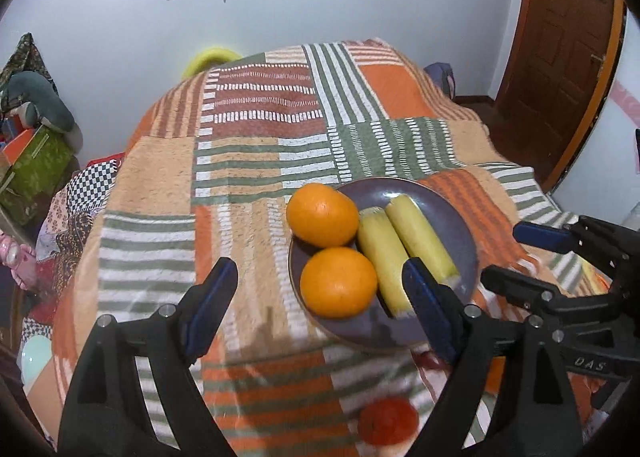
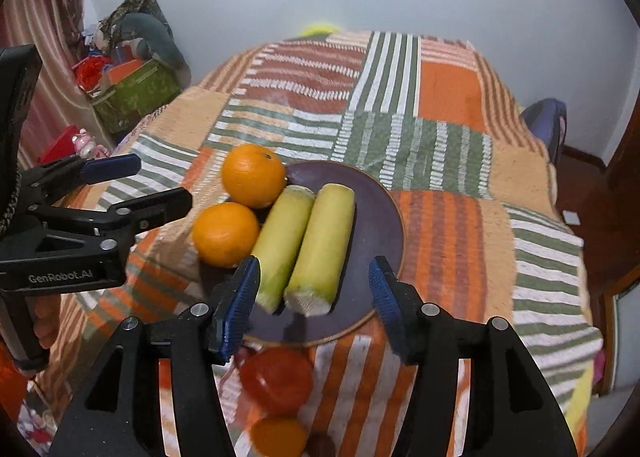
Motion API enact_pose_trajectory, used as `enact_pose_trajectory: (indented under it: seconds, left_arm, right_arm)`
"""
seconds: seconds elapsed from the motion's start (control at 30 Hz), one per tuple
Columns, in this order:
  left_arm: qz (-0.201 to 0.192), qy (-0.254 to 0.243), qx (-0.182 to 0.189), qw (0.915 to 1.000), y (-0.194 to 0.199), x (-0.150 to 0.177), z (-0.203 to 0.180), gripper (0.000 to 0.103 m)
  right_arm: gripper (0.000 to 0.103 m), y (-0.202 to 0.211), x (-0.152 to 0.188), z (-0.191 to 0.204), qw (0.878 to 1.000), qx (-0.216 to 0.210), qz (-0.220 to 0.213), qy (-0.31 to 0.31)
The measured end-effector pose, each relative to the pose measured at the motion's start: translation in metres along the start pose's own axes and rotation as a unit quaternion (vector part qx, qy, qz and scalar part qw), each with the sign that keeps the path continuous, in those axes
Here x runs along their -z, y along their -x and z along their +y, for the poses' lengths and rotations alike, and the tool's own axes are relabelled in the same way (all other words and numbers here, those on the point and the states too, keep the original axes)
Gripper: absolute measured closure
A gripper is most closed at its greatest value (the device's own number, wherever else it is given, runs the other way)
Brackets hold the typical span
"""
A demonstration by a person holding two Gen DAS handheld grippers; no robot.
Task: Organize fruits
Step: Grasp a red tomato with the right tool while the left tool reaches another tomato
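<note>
A dark purple plate (image 1: 452,225) (image 2: 376,201) sits on a patchwork cloth and holds two oranges (image 1: 323,215) (image 2: 253,175) and two pale yellow corn cobs (image 1: 420,235) (image 2: 322,247). A red tomato (image 1: 387,421) (image 2: 277,381) lies on the cloth in front of the plate, with another small orange fruit (image 2: 279,437) nearer me. My left gripper (image 1: 320,297) is open and empty, over the plate's left edge. My right gripper (image 2: 314,297) is open and empty, above the plate's near rim and the cob ends.
The cloth-covered table (image 1: 248,161) ends at a white wall behind. A green box (image 2: 136,93) and clutter stand to the left. A brown door (image 1: 560,37) is at the right. A yellow ring (image 1: 210,59) shows behind the table.
</note>
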State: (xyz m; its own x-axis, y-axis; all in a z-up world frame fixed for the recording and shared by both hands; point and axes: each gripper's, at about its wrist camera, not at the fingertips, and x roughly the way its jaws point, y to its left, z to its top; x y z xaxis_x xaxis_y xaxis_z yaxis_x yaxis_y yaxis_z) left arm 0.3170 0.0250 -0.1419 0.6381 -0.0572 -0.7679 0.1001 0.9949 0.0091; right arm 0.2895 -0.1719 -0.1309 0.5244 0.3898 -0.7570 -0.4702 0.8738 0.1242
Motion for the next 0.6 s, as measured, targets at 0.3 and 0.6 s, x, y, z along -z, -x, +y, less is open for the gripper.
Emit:
enact_pose_trajectory:
  seconds: [0.3,0.6]
  left_arm:
    - [0.009,0.006,0.013,0.9999,0.037,0.043,0.004,0.018]
    - [0.051,0.005,0.031,0.9982,0.029,0.096,-0.001,0.018]
  right_arm:
    - [0.045,0.027,0.028,0.025,0.999,0.01,-0.009,0.029]
    - [0.045,0.013,0.066,0.034,0.999,0.002,0.024,0.024]
